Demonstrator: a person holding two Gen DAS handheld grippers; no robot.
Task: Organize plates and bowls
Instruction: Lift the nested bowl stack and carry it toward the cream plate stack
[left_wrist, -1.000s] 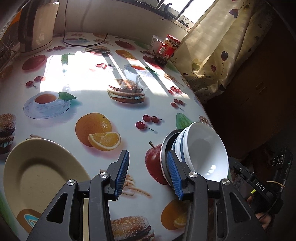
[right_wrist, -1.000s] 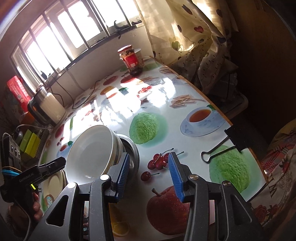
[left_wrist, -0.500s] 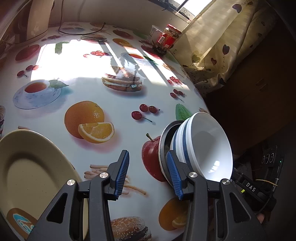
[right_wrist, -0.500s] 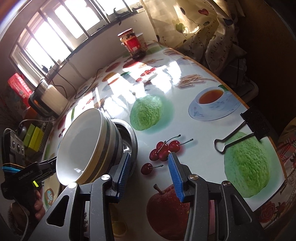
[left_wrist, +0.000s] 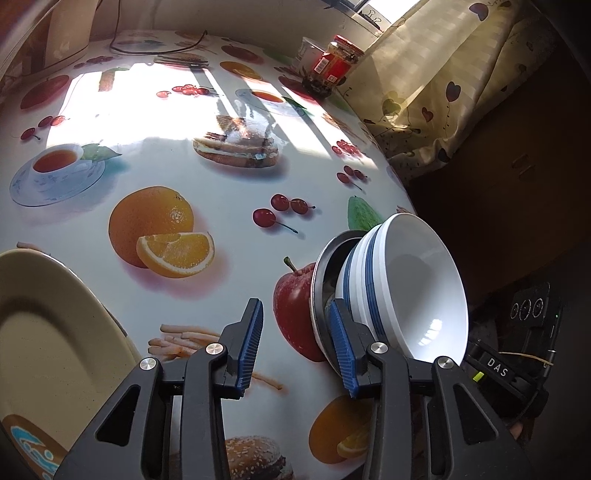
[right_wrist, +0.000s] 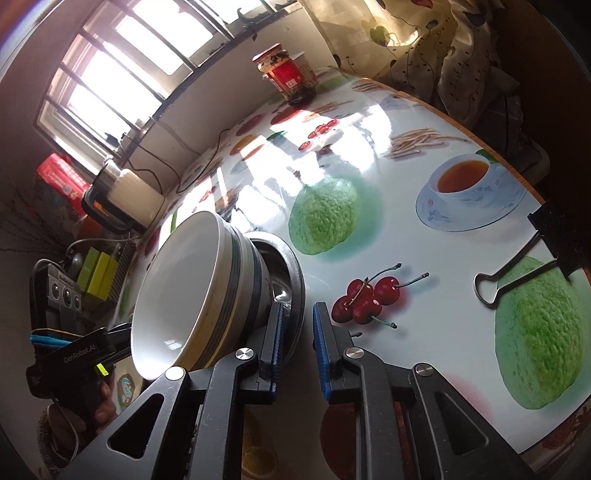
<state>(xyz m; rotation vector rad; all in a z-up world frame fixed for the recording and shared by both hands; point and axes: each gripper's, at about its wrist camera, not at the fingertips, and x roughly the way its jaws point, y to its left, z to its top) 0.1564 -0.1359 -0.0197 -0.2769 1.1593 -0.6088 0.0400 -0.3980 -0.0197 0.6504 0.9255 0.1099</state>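
Observation:
A white bowl with blue bands sits nested in a shallow metal dish near the table's front edge. My left gripper has its jaws closing. The dish's rim stands between them, close to the right-hand finger, and the other pad is over bare tablecloth. In the right wrist view my right gripper is shut on the metal dish at its rim, one finger inside beside the white bowl, one outside. A cream plate lies at the left.
A red-lidded jar stands at the table's far edge near the curtain. A kettle with its cord sits at the far left. A black binder clip lies by the table's right edge.
My right jaws have closed from well apart onto the metal dish's rim. Both grippers have sunk closer to the stack. The left jaws have narrowed a little.

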